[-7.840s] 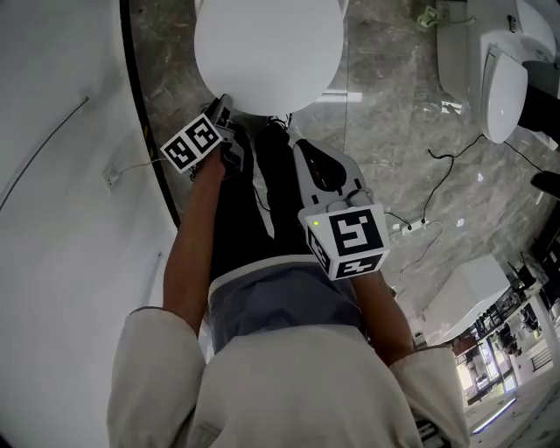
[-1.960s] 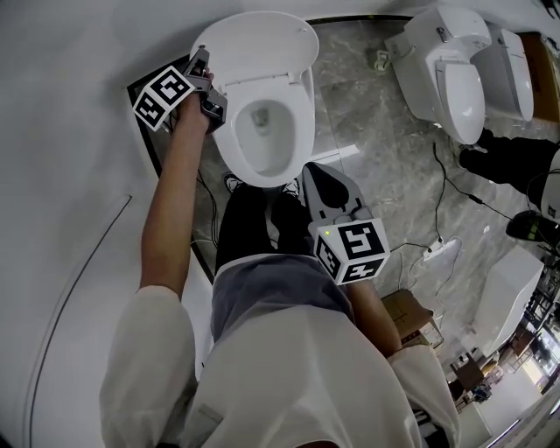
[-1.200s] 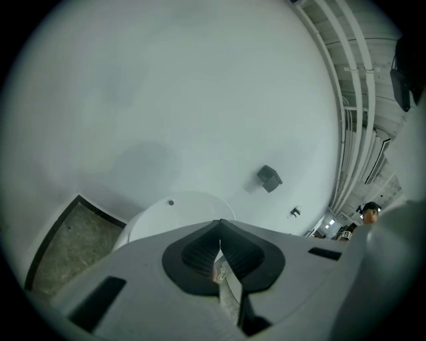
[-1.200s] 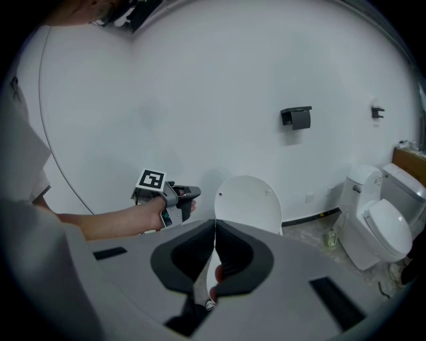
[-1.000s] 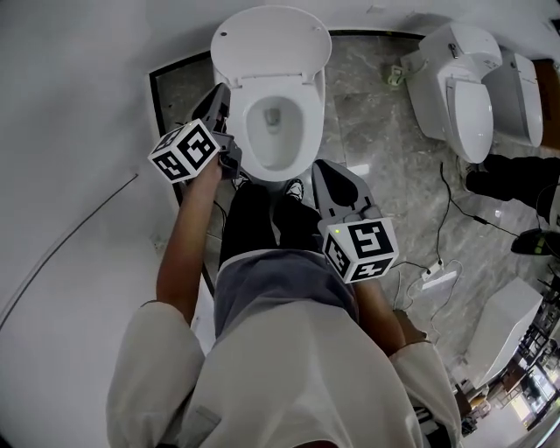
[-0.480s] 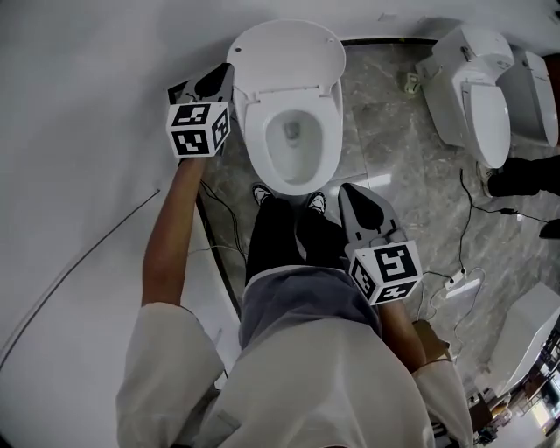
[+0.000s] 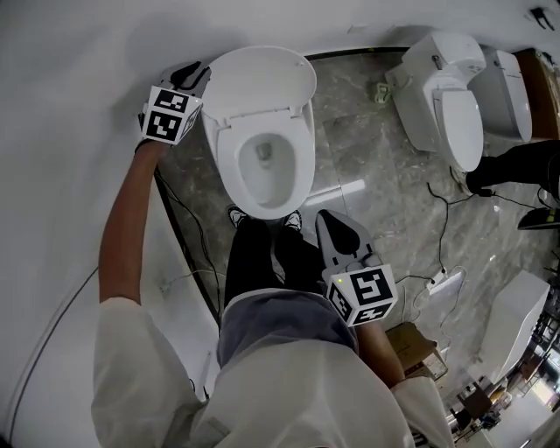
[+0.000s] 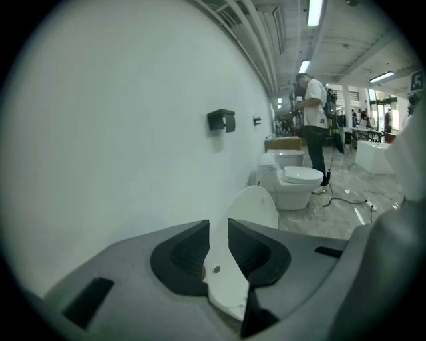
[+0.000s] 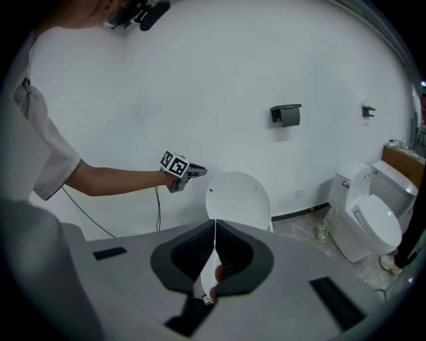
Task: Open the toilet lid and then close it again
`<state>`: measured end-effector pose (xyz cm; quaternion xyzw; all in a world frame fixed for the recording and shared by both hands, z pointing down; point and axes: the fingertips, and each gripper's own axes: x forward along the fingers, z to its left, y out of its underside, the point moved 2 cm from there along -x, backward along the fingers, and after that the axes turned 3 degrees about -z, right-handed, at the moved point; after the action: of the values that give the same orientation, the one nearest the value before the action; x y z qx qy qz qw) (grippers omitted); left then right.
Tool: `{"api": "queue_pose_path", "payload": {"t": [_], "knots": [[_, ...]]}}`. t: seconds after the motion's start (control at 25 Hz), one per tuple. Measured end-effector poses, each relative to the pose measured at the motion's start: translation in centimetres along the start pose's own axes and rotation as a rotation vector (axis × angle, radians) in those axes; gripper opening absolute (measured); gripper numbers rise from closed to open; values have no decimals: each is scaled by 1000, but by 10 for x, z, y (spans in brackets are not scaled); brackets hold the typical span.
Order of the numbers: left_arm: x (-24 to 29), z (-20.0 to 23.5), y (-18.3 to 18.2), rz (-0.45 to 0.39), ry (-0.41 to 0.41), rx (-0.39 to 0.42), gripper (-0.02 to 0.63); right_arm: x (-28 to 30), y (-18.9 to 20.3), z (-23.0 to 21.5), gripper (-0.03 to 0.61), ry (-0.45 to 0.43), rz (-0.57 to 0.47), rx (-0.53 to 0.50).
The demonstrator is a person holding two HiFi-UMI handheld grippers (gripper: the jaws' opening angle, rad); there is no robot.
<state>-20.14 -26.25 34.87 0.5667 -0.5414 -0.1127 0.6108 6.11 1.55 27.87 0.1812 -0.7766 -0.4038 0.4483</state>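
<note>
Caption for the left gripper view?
Left hand-held gripper, jaws just opening, sights the raised white oval toilet lid through their gap; another white toilet behind.

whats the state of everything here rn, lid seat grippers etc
toilet lid: raised, open
toilet seat: down on the bowl
left gripper: jaws apart, just been opening; the lid's edge shows in the gap, not clamped
right gripper: jaws shut, nothing between them
neighbouring toilet: lid closed

Bright, even light; ceiling strip lamps [image 8: 313,12] glare; fisheye edges dark, bent.
</note>
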Motion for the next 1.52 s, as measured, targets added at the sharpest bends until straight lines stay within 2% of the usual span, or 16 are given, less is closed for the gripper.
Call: {"api": "queue_pose_path", "payload": {"t": [0.16, 0.48, 0.8, 0.92, 1.16, 1.52], "knots": [[24, 1, 4, 48, 68, 106, 71, 8, -2, 2, 11, 16, 16, 5], [59, 1, 4, 76, 156, 229, 82, 28, -3, 15, 11, 18, 37, -2], [82, -6, 3, 90, 237, 265, 87, 36, -4, 18, 11, 46, 47, -1], [88, -6, 4, 88, 259, 248, 87, 39, -3, 19, 11, 56, 48, 6], [87, -7, 4, 88, 269, 239, 48, 37, 2, 20, 11, 67, 55, 14], [82, -13, 4, 86, 273, 239, 34, 36, 2, 22, 11, 54, 58, 6]]}}
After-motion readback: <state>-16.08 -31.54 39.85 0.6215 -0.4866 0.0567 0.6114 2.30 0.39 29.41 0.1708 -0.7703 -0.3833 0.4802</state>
